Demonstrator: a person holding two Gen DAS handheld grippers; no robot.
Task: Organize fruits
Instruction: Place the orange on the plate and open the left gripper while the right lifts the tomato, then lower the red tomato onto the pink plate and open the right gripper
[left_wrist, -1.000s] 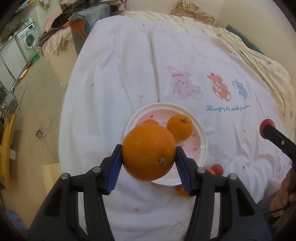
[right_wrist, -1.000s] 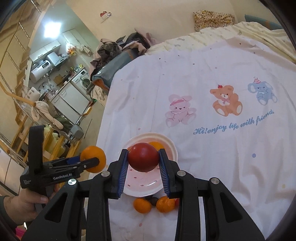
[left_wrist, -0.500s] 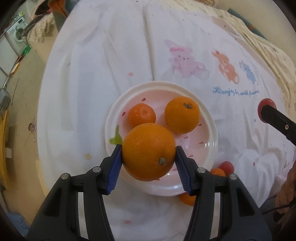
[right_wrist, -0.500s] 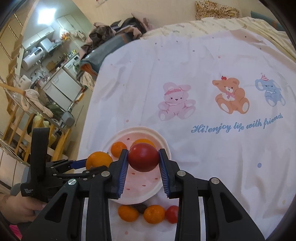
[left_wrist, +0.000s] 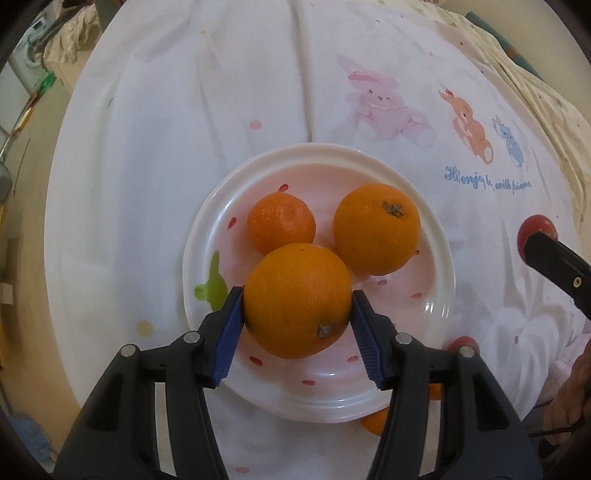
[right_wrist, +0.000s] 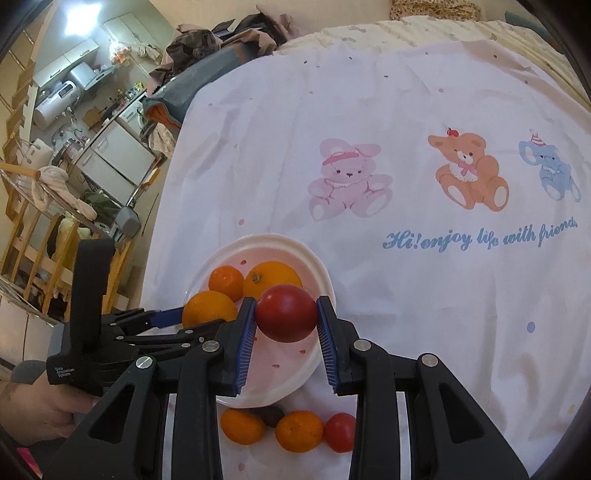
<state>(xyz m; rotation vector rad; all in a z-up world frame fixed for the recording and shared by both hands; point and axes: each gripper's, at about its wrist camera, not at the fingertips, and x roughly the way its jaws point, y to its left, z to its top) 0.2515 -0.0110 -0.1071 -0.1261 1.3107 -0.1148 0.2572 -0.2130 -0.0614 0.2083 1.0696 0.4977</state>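
A large dimpled orange (left_wrist: 297, 301) is clamped in the left gripper (left_wrist: 297, 314), pointing steeply down over the pink plate (left_wrist: 436, 295). The right gripper (right_wrist: 286, 325) fingers clasp a glossy red tomato (right_wrist: 287, 313) above the plate's rim.

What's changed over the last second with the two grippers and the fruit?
Both grippers came down toward the plate. The left gripper carried its orange low over the plate; the right gripper brought its red fruit closer. Both grips held, nothing released. Two oranges stayed on the plate, loose fruit beside it.
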